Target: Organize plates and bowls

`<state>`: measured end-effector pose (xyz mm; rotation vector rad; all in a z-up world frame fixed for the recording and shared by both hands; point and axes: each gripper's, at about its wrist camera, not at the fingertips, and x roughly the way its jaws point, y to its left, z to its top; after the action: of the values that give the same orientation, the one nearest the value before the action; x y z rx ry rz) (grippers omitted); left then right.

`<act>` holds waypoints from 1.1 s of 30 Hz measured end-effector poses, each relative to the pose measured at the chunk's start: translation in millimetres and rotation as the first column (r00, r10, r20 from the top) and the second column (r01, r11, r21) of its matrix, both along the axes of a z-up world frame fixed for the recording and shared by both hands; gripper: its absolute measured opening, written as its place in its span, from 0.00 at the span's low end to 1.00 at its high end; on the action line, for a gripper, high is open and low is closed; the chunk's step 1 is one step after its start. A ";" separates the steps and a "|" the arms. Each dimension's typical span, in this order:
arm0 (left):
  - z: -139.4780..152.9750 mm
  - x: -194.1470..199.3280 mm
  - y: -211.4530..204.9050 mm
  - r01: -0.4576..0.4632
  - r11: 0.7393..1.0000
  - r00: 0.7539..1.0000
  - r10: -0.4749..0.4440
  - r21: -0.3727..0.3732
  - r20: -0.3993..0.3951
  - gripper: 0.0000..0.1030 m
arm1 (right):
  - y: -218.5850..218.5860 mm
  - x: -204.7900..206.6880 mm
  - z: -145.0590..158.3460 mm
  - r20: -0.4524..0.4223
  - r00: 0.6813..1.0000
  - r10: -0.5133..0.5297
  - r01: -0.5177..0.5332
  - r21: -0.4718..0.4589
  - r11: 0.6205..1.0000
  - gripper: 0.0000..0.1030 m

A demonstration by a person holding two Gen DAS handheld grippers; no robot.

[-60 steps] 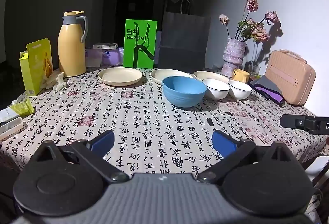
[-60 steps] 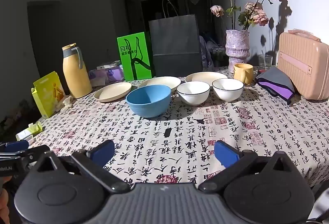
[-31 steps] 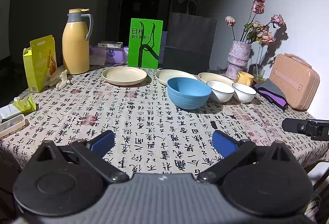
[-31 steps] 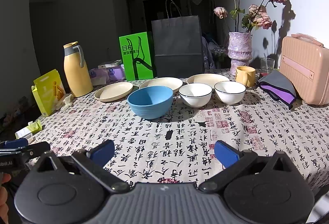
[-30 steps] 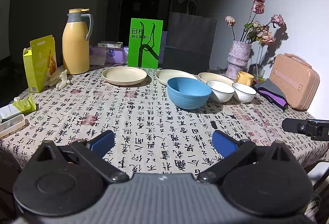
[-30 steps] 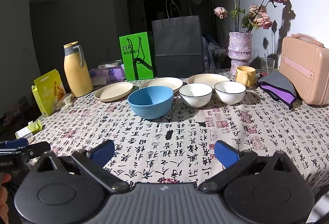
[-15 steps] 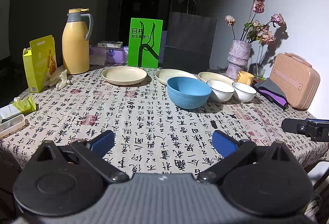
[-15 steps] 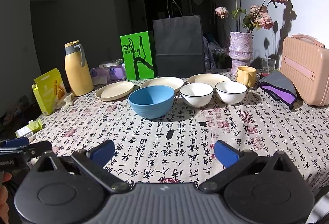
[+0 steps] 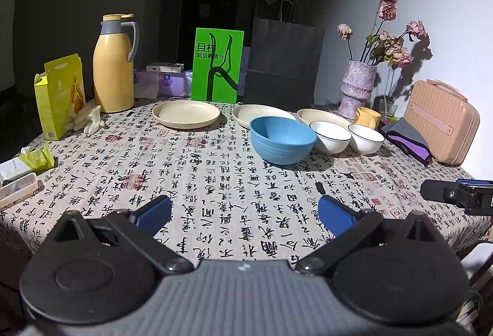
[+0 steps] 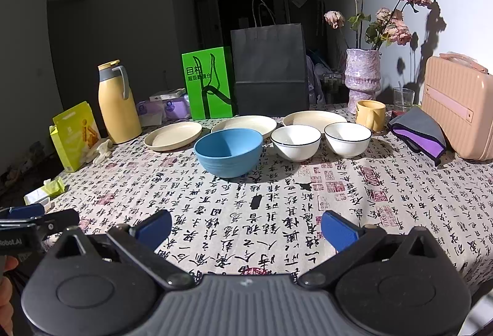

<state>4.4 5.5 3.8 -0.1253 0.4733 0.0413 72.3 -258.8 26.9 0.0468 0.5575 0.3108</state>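
From the left wrist, we see our left gripper (image 9: pixel 243 214) spread apart, empty, above the tablecloth (image 9: pixel 215 182); the blue bowl (image 9: pixel 282 139) sits ahead beside two white bowls (image 9: pixel 330 137).

From the right wrist, our right gripper (image 10: pixel 246 228) also gapes empty; three cream plates (image 10: pixel 172 135) lie behind the bowls.

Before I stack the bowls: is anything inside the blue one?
The blue bowl looks empty in the right wrist view: its far inner wall and most of the bottom are bare. The near rim hides the nearest part of the floor, so that part stays unchecked.
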 end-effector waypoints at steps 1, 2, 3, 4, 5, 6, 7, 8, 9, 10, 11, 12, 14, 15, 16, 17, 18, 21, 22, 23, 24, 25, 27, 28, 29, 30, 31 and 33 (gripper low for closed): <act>0.4 0.8 -0.3 -0.001 1.000 1.000 0.001 0.000 0.000 1.00 | 0.3 -0.1 -0.1 0.000 1.000 0.000 0.000 0.000 1.000 1.00; 0.3 0.8 -0.3 -0.001 1.000 1.000 0.001 0.000 0.000 1.00 | 0.6 -0.3 -0.2 0.000 1.000 0.001 -0.001 -0.001 1.000 1.00; 0.8 1.1 -0.6 -0.001 1.000 1.000 0.001 0.001 0.000 1.00 | 0.0 0.0 -0.1 0.000 1.000 0.001 -0.001 -0.001 1.000 1.00; 0.7 1.2 -0.7 -0.001 1.000 1.000 0.001 0.001 0.001 1.00 | 0.4 0.0 -0.1 0.000 1.000 0.002 -0.002 -0.001 1.000 1.00; 0.8 1.2 -0.5 -0.001 1.000 1.000 0.001 0.000 0.000 1.00 | 0.2 0.4 -0.1 0.000 1.000 0.003 -0.003 -0.002 1.000 1.00; 0.9 1.2 -0.6 0.000 1.000 1.000 0.000 0.001 0.000 1.00 | 0.3 0.4 -0.1 0.000 1.000 0.004 -0.004 -0.002 1.000 1.00; 0.9 1.3 -0.6 -0.001 1.000 1.000 0.001 0.001 0.000 1.00 | 0.6 0.4 -0.1 0.000 1.000 0.004 -0.004 -0.002 1.000 1.00; 0.9 1.3 -0.5 -0.001 1.000 1.000 0.001 0.001 0.000 1.00 | 0.8 0.2 -0.1 0.000 1.000 0.004 -0.004 -0.002 1.000 1.00; 1.0 1.3 -0.4 0.000 1.000 1.000 0.000 0.000 0.000 1.00 | 0.6 0.4 0.0 0.000 1.000 0.003 -0.003 -0.002 1.000 1.00; 1.1 1.3 -0.6 0.000 1.000 1.000 0.000 0.001 0.000 1.00 | 0.8 0.3 0.0 0.000 1.000 0.003 -0.003 -0.002 1.000 1.00; 1.1 1.4 -0.6 -0.001 1.000 1.000 0.001 0.001 -0.001 1.00 | 0.6 0.3 0.0 0.001 1.000 0.003 -0.003 -0.002 1.000 1.00; 1.1 1.3 -0.5 -0.001 1.000 1.000 0.001 0.001 -0.001 1.00 | 0.7 0.4 0.1 0.000 1.000 0.003 -0.003 -0.002 1.000 1.00; 1.0 1.3 -0.5 0.001 1.000 1.000 -0.001 0.001 -0.001 1.00 | 0.9 0.4 0.2 0.000 1.000 0.003 -0.003 -0.002 1.000 1.00; 0.9 1.2 -0.5 0.000 1.000 1.000 0.000 0.002 0.000 1.00 | 0.9 0.4 0.2 0.000 1.000 0.003 -0.003 -0.002 1.000 1.00; 1.0 1.2 -0.4 0.000 1.000 1.000 0.000 0.001 0.000 1.00 | 1.0 0.4 0.2 0.000 1.000 0.002 -0.002 -0.002 1.000 1.00; 1.0 1.2 -0.4 0.000 1.000 1.000 0.000 0.001 0.000 1.00 | 1.1 0.5 0.2 -0.001 1.000 0.002 -0.002 -0.002 1.000 1.00; 1.1 1.2 -0.5 0.000 1.000 1.000 0.000 0.001 0.000 1.00 | 0.9 1.1 0.5 -0.001 1.000 0.003 -0.003 -0.003 1.000 1.00; 1.4 1.6 -0.5 -0.001 1.000 1.000 0.001 0.001 0.001 1.00 | 0.6 1.2 0.7 -0.001 1.000 0.003 -0.003 -0.003 1.000 1.00; 1.4 1.4 -0.6 -0.001 1.000 1.000 0.001 0.001 0.000 1.00 | 0.8 1.3 0.7 0.000 1.000 0.004 -0.004 -0.003 1.000 1.00; 1.4 1.5 -0.7 -0.002 1.000 1.000 0.002 0.002 -0.001 1.00 | 0.9 1.4 0.9 0.000 1.000 0.004 -0.004 -0.003 1.000 1.00; 2.0 1.6 -0.6 -0.002 1.000 1.000 0.002 0.002 -0.001 1.00 | 0.9 1.3 0.9 -0.001 1.000 0.004 -0.004 -0.003 1.000 1.00; 1.9 1.5 -0.5 -0.001 1.000 1.000 0.001 0.002 -0.001 1.00 | 1.2 1.3 0.9 -0.001 1.000 0.005 -0.005 -0.003 1.000 1.00; 1.9 1.5 -0.5 -0.001 1.000 1.000 0.001 0.002 0.000 1.00 | 1.6 1.3 0.9 -0.001 1.000 0.004 -0.004 -0.004 1.000 1.00; 1.9 1.5 -0.6 -0.001 1.000 1.000 0.001 0.002 0.000 1.00 | 1.3 1.2 0.8 -0.001 1.000 0.004 -0.004 -0.003 1.000 1.00; 2.0 1.6 -0.6 -0.002 1.000 1.000 0.002 0.002 0.000 1.00 | 1.5 1.1 0.9 0.000 1.000 0.004 -0.004 -0.003 1.000 1.00; 1.9 1.5 -0.6 -0.002 1.000 1.000 0.002 0.002 0.000 1.00 | 1.6 1.1 0.9 0.001 1.000 0.004 -0.004 -0.003 1.000 1.00; 2.8 2.0 -0.5 -0.003 1.000 1.000 0.003 0.002 0.000 1.00 | 1.5 1.2 0.9 0.000 1.000 0.004 -0.004 -0.003 1.000 1.00; 3.6 2.8 -0.2 -0.004 1.000 1.000 0.004 0.002 0.000 1.00 | 1.5 1.2 0.9 0.000 1.000 0.004 -0.004 -0.003 1.000 1.00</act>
<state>7.1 5.3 7.4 -0.1247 0.4727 0.0454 73.5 -257.3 27.8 0.0431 0.5585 0.3135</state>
